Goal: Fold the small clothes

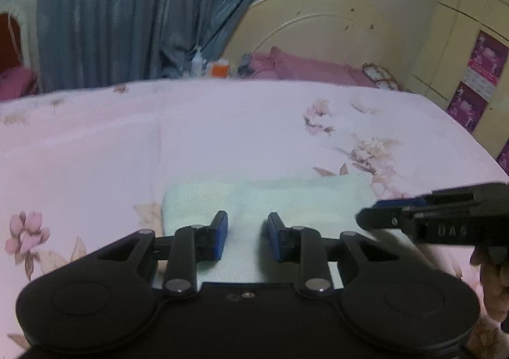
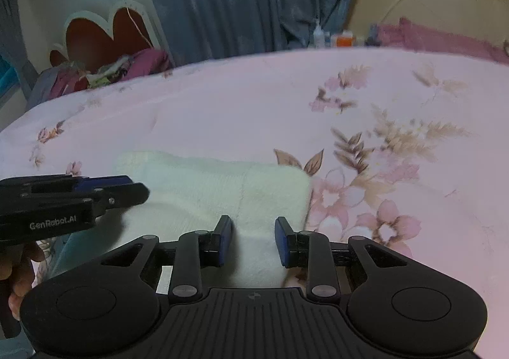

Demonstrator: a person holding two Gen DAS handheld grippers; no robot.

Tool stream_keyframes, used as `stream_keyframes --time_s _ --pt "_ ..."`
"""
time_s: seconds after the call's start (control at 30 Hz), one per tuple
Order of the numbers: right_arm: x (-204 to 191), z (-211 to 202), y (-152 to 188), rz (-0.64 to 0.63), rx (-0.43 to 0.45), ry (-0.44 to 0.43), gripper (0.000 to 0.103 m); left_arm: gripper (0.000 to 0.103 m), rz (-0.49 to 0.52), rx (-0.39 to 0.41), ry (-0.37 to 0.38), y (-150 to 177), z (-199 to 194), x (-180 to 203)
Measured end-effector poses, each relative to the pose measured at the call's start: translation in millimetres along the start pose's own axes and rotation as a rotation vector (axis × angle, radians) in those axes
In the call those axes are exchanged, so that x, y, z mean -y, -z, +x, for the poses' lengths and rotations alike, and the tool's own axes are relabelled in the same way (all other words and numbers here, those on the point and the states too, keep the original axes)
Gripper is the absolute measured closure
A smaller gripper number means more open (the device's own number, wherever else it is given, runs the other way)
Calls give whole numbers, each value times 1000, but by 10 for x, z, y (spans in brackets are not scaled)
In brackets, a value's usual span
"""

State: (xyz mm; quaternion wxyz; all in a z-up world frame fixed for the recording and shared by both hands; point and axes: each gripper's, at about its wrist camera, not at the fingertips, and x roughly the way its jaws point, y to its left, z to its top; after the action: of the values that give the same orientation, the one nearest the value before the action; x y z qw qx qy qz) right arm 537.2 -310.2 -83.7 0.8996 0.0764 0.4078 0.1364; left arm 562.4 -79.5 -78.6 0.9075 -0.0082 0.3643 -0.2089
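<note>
A small pale mint-white cloth [image 1: 286, 196] [image 2: 206, 180] lies folded in a thick rectangle on the pink floral bedsheet [image 1: 222, 136] [image 2: 222, 104]. My left gripper [image 1: 247, 219] hovers over the cloth's near edge, its blue pads apart with nothing pressed between them. My right gripper [image 2: 253, 222] stands the same way over the cloth's right part, with a clear gap between its pads. Each gripper shows side-on in the other's view: the right gripper [image 1: 364, 219] at the cloth's right end, the left gripper [image 2: 143, 193] at its left end.
A cream headboard [image 1: 318, 24] and pink pillows [image 1: 305, 67] lie at the bed's far end. Beside them are bottles [image 1: 197, 61] and a blue curtain [image 1: 127, 15]. A heart-shaped chair back [image 2: 105, 34] stands far left. A hand [image 2: 19, 263] holds the left gripper.
</note>
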Motion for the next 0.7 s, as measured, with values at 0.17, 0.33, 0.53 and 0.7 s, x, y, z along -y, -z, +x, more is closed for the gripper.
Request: stream_keyframes --time_s 0.17,0.33,0.53,0.7 --pt "-17 136 -170 2 23 21 74 74 12 -98 -71 -223 331 59" --pt "31 146 -132 -14 -4 104 74 73 14 -99 -96 -187 269 42" --pt "-7 -178 73 -29 45 -2 74 76 64 -41 -22 124 -188 156" --pt "-71 -80 188 -78 0 40 75 77 59 -46 5 220 -234 224"
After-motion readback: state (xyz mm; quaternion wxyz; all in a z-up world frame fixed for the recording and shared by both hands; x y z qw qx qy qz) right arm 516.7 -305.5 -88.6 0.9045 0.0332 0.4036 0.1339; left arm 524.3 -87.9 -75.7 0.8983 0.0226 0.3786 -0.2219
